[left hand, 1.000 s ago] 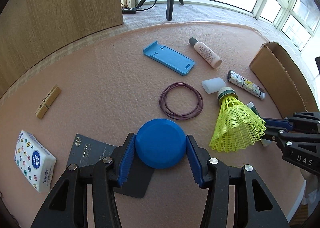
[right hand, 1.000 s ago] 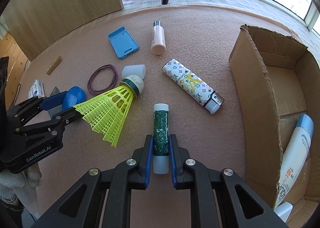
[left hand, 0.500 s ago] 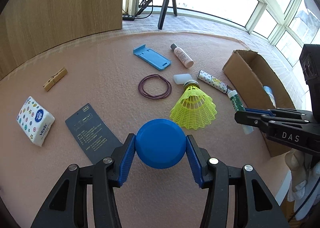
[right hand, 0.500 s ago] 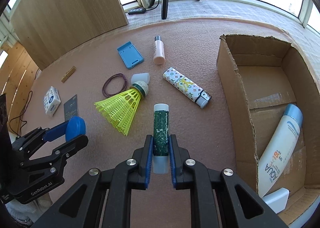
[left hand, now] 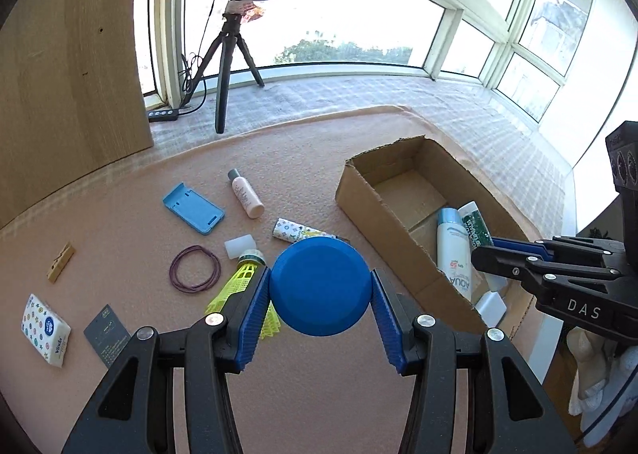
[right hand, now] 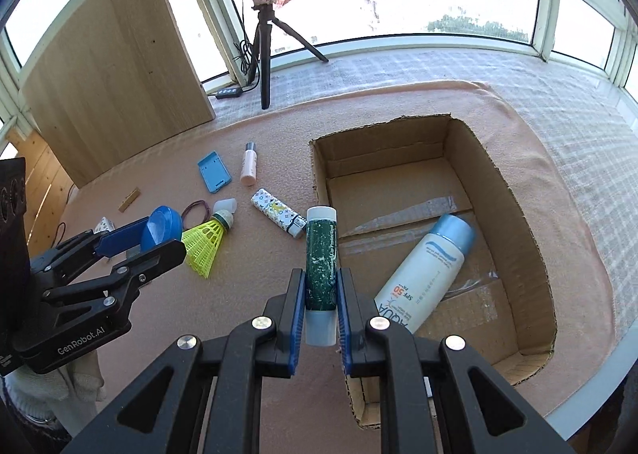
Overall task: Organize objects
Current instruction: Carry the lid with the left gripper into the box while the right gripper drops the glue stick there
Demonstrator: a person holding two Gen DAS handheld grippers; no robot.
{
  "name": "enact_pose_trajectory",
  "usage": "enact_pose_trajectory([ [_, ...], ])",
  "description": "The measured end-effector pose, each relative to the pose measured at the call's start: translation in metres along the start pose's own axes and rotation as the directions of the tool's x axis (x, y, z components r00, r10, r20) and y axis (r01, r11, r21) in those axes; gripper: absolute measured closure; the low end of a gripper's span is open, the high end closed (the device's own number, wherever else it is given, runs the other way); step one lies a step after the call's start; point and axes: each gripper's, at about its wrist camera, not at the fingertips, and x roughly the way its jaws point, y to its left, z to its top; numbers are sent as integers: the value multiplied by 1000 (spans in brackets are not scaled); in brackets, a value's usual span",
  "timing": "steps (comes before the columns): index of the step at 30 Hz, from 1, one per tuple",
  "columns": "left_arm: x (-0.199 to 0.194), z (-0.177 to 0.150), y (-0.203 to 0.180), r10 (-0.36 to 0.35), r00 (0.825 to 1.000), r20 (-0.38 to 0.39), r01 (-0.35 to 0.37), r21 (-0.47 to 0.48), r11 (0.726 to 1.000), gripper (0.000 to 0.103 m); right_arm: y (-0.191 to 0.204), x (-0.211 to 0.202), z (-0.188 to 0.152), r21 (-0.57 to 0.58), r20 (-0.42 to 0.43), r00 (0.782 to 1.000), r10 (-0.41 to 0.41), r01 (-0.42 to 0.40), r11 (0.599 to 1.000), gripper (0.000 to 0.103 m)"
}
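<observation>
My left gripper (left hand: 319, 292) is shut on a round blue lid (left hand: 319, 286) and holds it high above the pink mat; it also shows in the right wrist view (right hand: 159, 230). My right gripper (right hand: 321, 294) is shut on a green lip balm tube (right hand: 321, 254), raised over the near left wall of the open cardboard box (right hand: 514, 190). The tube also shows in the left wrist view (left hand: 474, 226) above the box (left hand: 382, 210). A white sunscreen bottle (right hand: 426, 274) lies inside the box.
On the mat lie a yellow shuttlecock (right hand: 205, 240), a patterned lighter (right hand: 277, 212), a pink bottle (right hand: 248, 166), a blue phone stand (right hand: 214, 176), hair ties (left hand: 194, 268), a white cap (left hand: 239, 245), a clothespin (left hand: 60, 261), a tissue pack (left hand: 46, 328) and a dark card (left hand: 108, 340). A tripod (right hand: 265, 55) stands behind.
Both grippers have risen and moved right toward the box with their objects held. The lip balm tube now hangs over the box's edge, and the mat items look farther below.
</observation>
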Motion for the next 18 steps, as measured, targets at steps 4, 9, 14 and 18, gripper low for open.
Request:
enact_pose_trajectory([
  [4,14,18,-33,-25,1000,9,24,47,999,49,-30,-9,-2,37,15,999,-40,39,999,89],
  [9,37,35,-67,-42,999,1,41,86,995,49,-60,-10,-7,75,8,997,-74,73,995,89],
  [14,60,46,-92,-53,999,-13,54,107,993,49,-78,-5,-13,96,-9,996,-87,87,992,89],
  [18,69,52,-106,-58,998,-16,60,120,991,49,-87,-4,-15,106,-13,996,-92,93,990,89],
])
